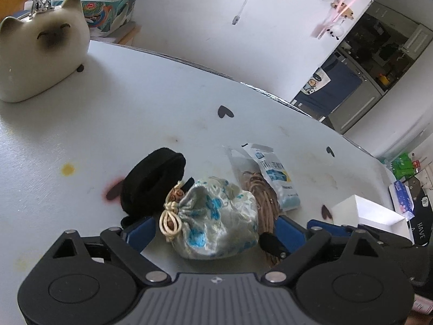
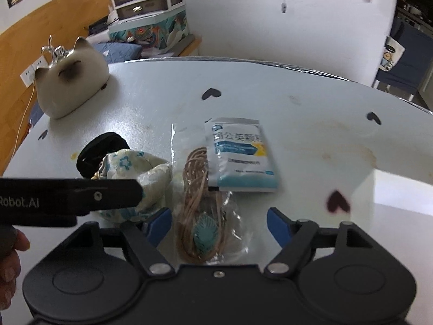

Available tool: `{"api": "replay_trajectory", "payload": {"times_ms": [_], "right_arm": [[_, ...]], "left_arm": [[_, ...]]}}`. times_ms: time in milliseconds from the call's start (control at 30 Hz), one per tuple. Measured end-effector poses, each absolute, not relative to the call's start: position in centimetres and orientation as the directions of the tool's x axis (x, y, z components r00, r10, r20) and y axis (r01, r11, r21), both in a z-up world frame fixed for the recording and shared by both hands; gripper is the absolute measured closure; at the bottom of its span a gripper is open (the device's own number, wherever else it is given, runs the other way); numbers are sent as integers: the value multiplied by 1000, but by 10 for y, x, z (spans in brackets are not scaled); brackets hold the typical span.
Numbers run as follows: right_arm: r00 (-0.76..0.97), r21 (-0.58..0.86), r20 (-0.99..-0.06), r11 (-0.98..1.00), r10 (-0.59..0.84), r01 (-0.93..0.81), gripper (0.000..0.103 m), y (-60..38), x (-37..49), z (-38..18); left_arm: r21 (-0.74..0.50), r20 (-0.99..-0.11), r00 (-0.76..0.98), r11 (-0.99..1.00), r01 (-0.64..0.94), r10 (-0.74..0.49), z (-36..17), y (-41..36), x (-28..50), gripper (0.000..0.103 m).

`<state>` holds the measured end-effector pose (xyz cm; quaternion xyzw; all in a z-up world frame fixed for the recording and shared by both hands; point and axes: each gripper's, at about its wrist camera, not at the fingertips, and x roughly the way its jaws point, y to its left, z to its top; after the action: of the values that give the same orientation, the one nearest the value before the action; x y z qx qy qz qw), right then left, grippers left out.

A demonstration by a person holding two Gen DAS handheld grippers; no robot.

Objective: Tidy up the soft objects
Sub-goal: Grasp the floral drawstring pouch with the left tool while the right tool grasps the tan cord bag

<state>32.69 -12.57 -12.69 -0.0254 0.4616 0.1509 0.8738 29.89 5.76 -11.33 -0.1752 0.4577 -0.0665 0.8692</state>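
A white silk drawstring pouch (image 1: 216,222) with blue flowers lies on the white table (image 1: 135,108). My left gripper (image 1: 216,233) is open, its blue fingers either side of the pouch without pressing it. Behind the pouch lies a black fuzzy soft item (image 1: 154,181). In the right wrist view a clear bag (image 2: 205,216) of coiled tan cord with a turquoise pendant lies between the fingers of my open right gripper (image 2: 219,226), untouched. The pouch (image 2: 130,168) sits just left of it, partly hidden by the left gripper's black finger (image 2: 67,200).
A white and blue sachet (image 2: 240,157) overlaps the clear bag's far end. A cream cat-shaped figure (image 2: 70,81) stands at the table's far left. A white box (image 1: 370,216) sits at the right. A hand (image 2: 10,257) shows at the lower left.
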Motion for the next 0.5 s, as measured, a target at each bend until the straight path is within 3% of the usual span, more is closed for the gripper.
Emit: {"api": "replay_trajectory", "payload": {"times_ms": [100,233,367,500], "right_arm": [[510,99,-823,948,248,-302,32,-121,331,-131],[496,99,-832,947,248,-307,39,-119,329,-135],[497,78,-835,944,237,-320,46,-117,320,-134],[499,81,-835,948,234,-309,62,-119,309,-131]], "left_arm": [[-358,-780,565,932,-53,-268,-115,55,305,10],[-344,-799,545,937,-68,-254,-121,51,311,28],[-323,-820,523,942,-87,-233,-127,50,310,36],[-316,-824,516,946,-73,-235,-124,50,304,39]]}}
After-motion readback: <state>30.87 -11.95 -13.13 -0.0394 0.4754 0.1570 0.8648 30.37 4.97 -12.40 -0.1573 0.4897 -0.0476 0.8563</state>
